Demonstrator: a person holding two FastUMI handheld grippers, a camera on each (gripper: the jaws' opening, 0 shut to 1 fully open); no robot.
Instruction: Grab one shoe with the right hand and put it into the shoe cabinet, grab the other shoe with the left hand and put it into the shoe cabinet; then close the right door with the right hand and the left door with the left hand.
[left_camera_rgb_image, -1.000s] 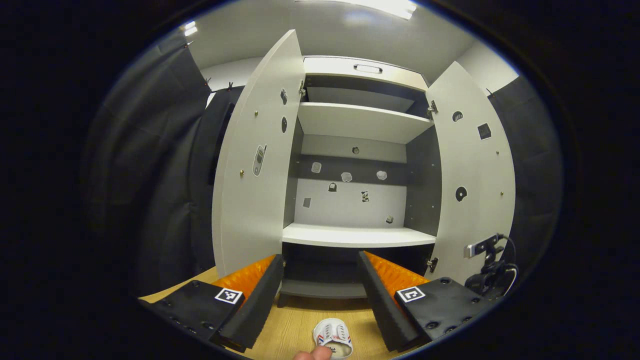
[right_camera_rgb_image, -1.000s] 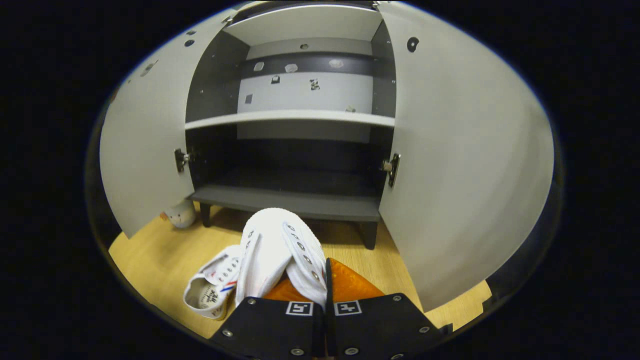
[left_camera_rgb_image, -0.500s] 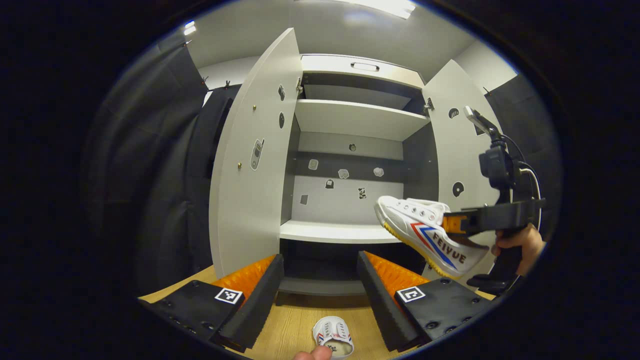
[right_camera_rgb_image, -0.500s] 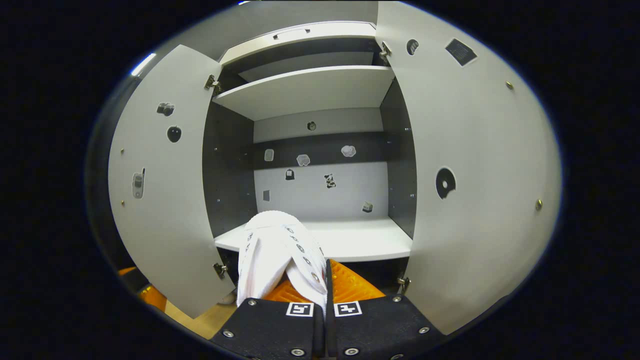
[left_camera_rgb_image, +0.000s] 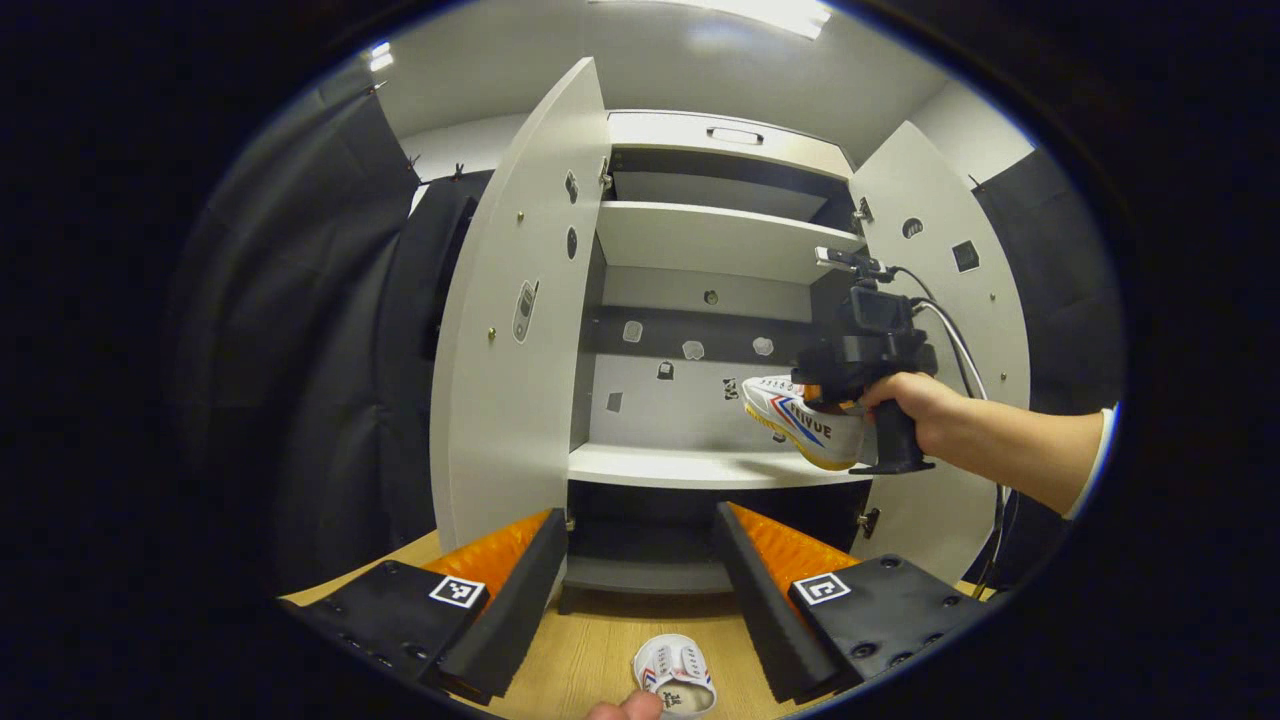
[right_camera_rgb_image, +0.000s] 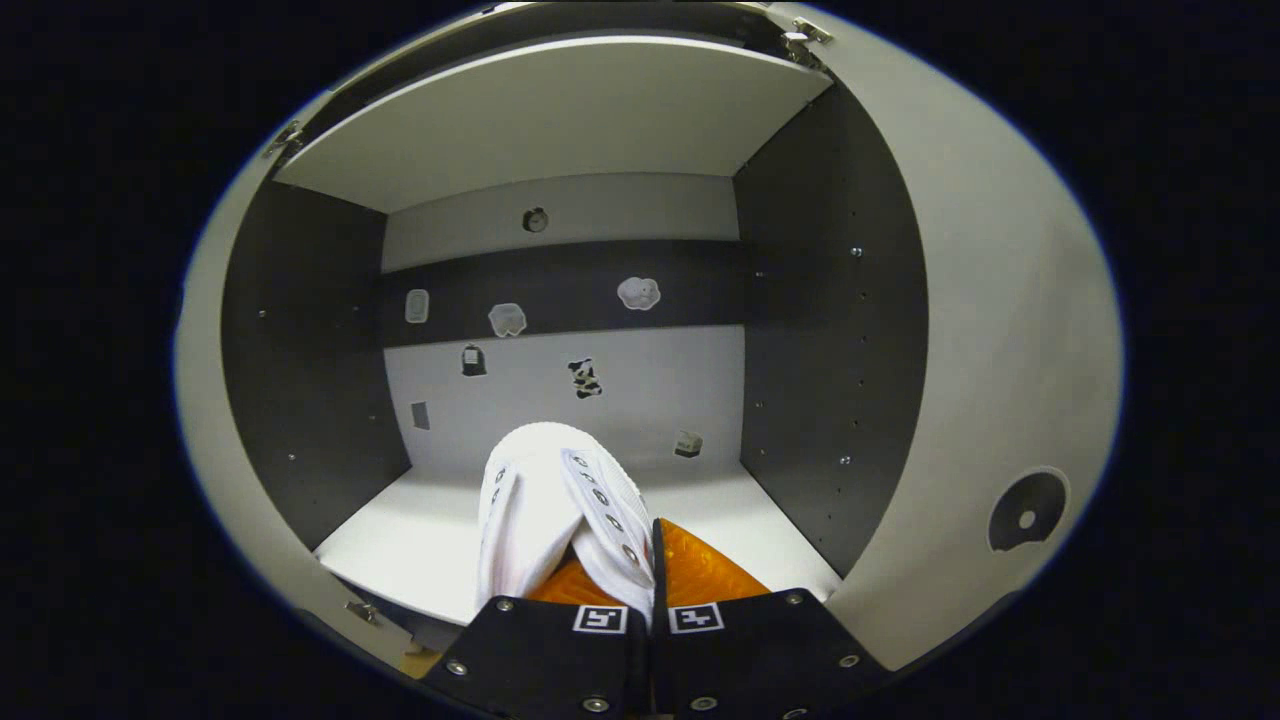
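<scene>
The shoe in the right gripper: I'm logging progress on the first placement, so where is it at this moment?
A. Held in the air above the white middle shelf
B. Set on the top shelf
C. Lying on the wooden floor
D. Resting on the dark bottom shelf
A: in the left gripper view the shoe hangs from the right gripper, its sole clear of the white middle shelf.

Wooden floor and cabinet shelf

A white shoe (left_camera_rgb_image: 676, 676) is seen lying on the wooden floor (left_camera_rgb_image: 590, 650) before the shoe cabinet (left_camera_rgb_image: 715, 330); the white middle shelf (left_camera_rgb_image: 690, 466) is seen bare in the left gripper view.
</scene>
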